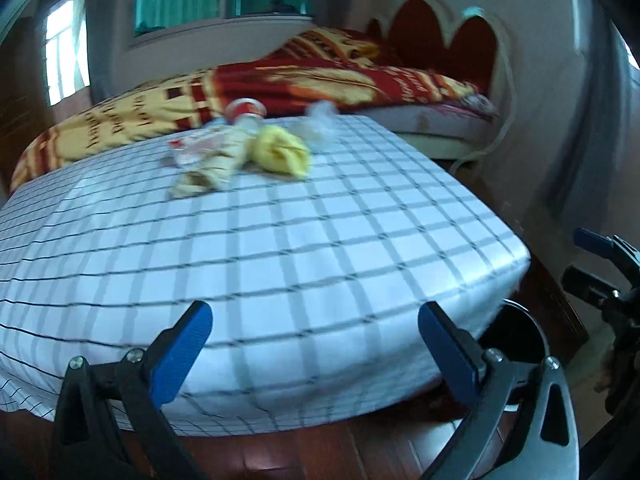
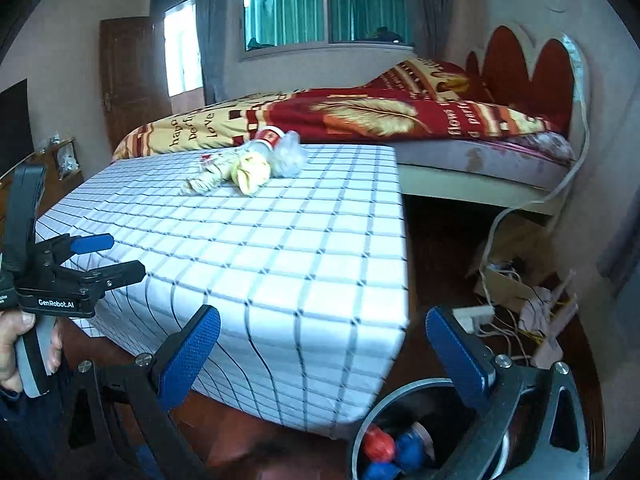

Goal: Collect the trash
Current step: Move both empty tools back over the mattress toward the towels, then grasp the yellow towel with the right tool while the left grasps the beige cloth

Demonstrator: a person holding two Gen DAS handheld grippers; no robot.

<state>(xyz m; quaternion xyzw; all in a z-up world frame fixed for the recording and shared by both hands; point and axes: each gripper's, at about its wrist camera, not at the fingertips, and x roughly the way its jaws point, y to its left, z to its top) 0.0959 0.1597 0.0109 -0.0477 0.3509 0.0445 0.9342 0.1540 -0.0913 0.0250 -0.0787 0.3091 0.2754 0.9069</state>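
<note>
Left wrist view: left hand-held gripper (image 1: 314, 338) spread wide, empty, blue pads (image 1: 182, 350) hovering over the near edge of the table (image 1: 280, 248) in its white checked cloth. Trash heaped at the far end of the table: yellow crumpled wrapper (image 1: 282, 152), beige crumpled paper (image 1: 210, 168) touching it, red-and-white cup (image 1: 246, 114) behind, clear plastic (image 1: 320, 122) just beside. Blurred, finer detail unreadable.

Right wrist view: right hand-held gripper (image 2: 322, 350) likewise spread wide, nothing between the fingers, poised off the table's near right corner above a round bin (image 2: 370, 412) on the floor, red and blue items inside. Left hand-held gripper at the left edge, gripped by a hand (image 2: 18, 344). Bed (image 2: 460, 156) with red-and-yellow blanket (image 2: 360, 116) beyond the table.
</note>
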